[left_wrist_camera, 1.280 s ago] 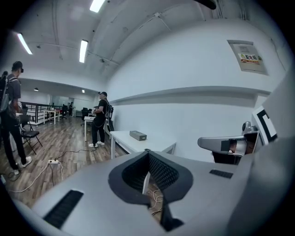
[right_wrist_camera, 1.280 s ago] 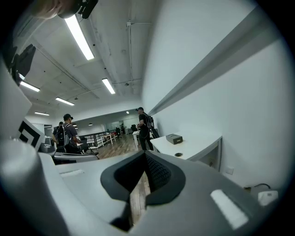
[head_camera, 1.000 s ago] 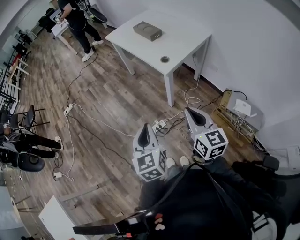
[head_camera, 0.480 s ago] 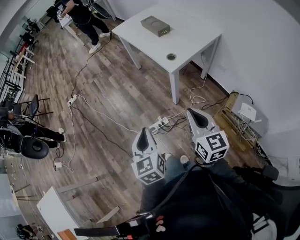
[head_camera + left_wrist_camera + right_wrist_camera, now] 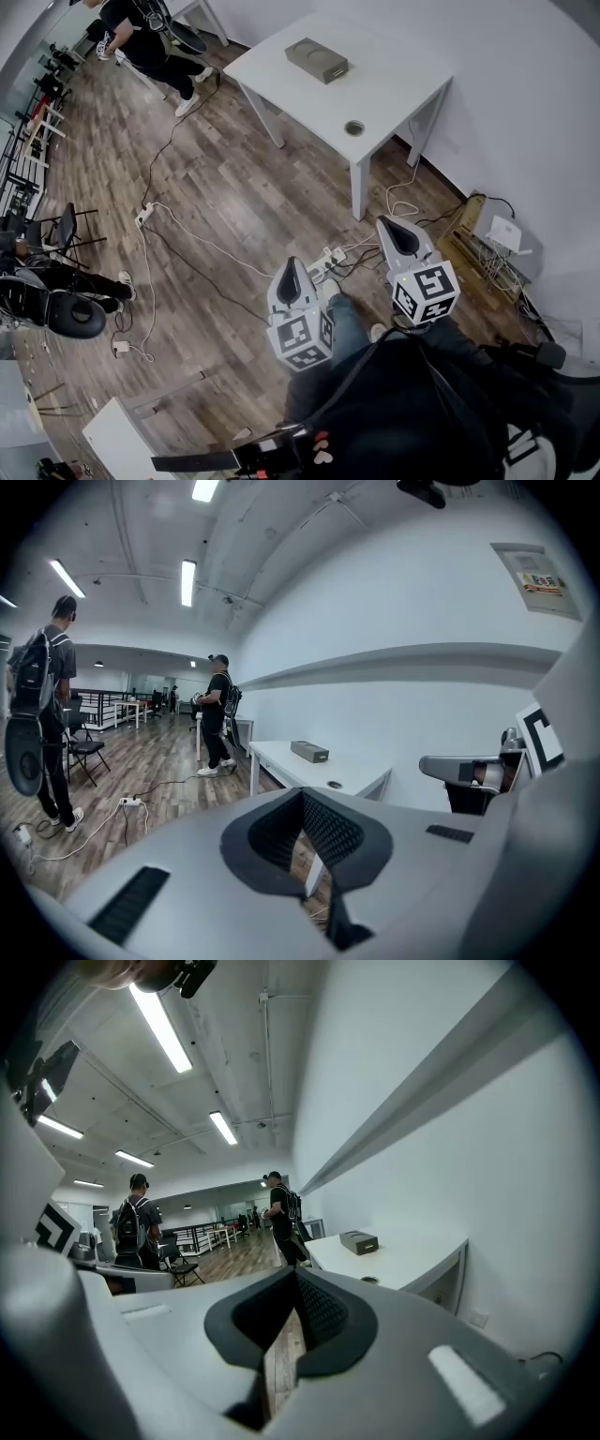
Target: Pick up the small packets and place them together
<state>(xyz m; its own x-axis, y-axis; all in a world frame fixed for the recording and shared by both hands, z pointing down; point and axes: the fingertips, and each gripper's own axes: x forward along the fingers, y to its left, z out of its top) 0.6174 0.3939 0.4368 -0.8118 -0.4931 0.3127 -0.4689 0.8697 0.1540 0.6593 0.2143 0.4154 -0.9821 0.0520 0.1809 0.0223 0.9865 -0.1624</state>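
Wooden floor fills most of the head view, with a power strip and loose cables at your feet and another person far off at 10 o'clock. You are standing well short of the work surface.

Your left gripper points almost level, its jaws together with nothing between them; its own view shows only floor through the sliver under the pads. From it, the white table lies at about 1 o'clock, and the grey box on the table sits close to 12 o'clock.

Your right gripper is likewise closed and empty. It is the nearer of the two to the table: the near leg and corner stand just ahead of it at 11 o'clock, while the box is farther off in the same direction, on the far-left part of the top.

No small packets show in any view. The tabletop carries only that box and a round cable hole near the front edge, so the packets are likely inside or behind the box, or somewhere outside the frames; you cannot tell from here.

What the next move turns on is that box — its long axis runs roughly from 10 to 4 o'clock in the head view, with one long side facing you. Both grippers need to close the gap to the table first, and both will need to open before anything can be taken.
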